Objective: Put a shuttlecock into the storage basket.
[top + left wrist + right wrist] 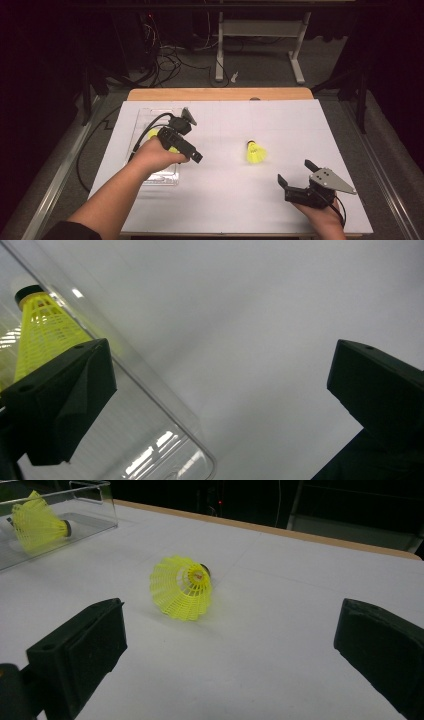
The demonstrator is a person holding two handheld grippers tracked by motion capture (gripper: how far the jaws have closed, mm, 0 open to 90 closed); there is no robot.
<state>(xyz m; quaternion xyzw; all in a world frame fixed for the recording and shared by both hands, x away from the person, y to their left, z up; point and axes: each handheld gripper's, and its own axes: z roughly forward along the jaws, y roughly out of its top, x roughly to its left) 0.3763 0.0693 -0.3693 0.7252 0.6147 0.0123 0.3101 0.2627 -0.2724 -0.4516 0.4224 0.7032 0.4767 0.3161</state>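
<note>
A yellow shuttlecock [255,152] [182,587] lies on its side on the white table cover, right of centre. A second yellow shuttlecock [155,134] [42,332] [37,525] lies inside a clear plastic tray [145,117] [165,405] [95,500] at the left. My left gripper [182,142] [220,370] hovers over the tray's right rim, jaws wide open and holding nothing. My right gripper [296,172] [232,625] stands open near the front right, pointing at the loose shuttlecock from a short distance away.
The white cover [225,200] spans most of the table, with a wooden strip [220,94] showing at the far edge. Beyond it are dark floor, cables and a desk frame [260,30]. Bare cover lies between the two grippers.
</note>
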